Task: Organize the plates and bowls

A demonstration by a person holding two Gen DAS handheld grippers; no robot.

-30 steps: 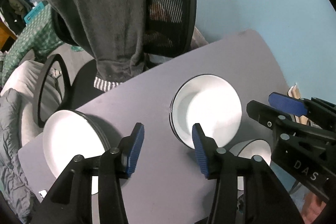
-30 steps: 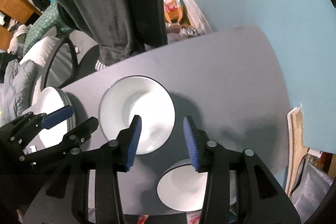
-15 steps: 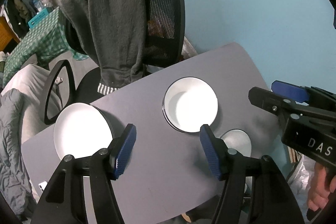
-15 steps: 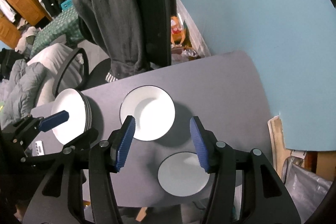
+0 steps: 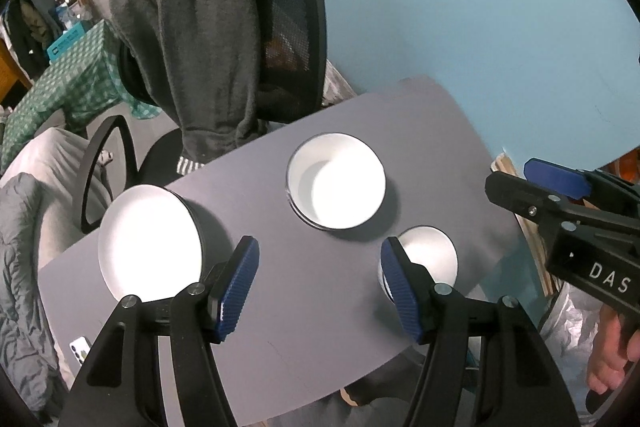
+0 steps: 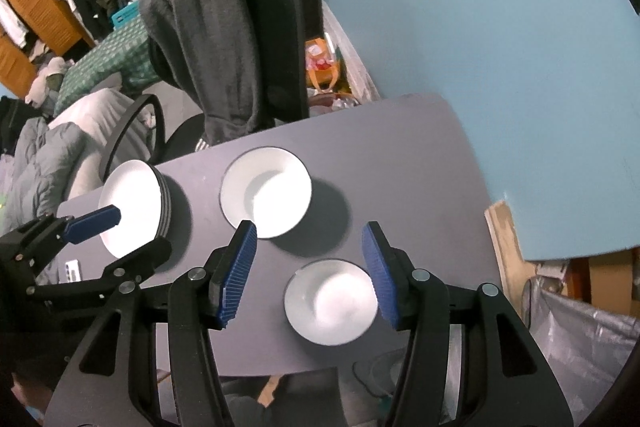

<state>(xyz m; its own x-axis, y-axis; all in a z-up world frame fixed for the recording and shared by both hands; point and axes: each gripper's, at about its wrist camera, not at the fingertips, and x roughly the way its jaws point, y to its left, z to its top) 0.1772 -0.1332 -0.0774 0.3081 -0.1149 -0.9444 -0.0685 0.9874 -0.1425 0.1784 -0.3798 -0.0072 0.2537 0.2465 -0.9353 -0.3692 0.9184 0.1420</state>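
Three groups of white dishes sit on a grey table. A stack of dark-rimmed plates stands at the left, stacked deeper plates or bowls in the middle, and a small bowl near the front right. My left gripper hangs open high above the table, with nothing between its blue pads. My right gripper is also open and empty, above the small bowl. Neither touches a dish.
A black office chair draped with a dark grey garment stands behind the table. A light blue wall runs along the right. A phone lies at the table's left corner. A hand holds the right gripper's handle. Bedding lies at the left.
Both grippers have risen and drawn back from the table, so the dishes look smaller. Both pairs of jaws stand wider than a second ago. The dishes have not moved.
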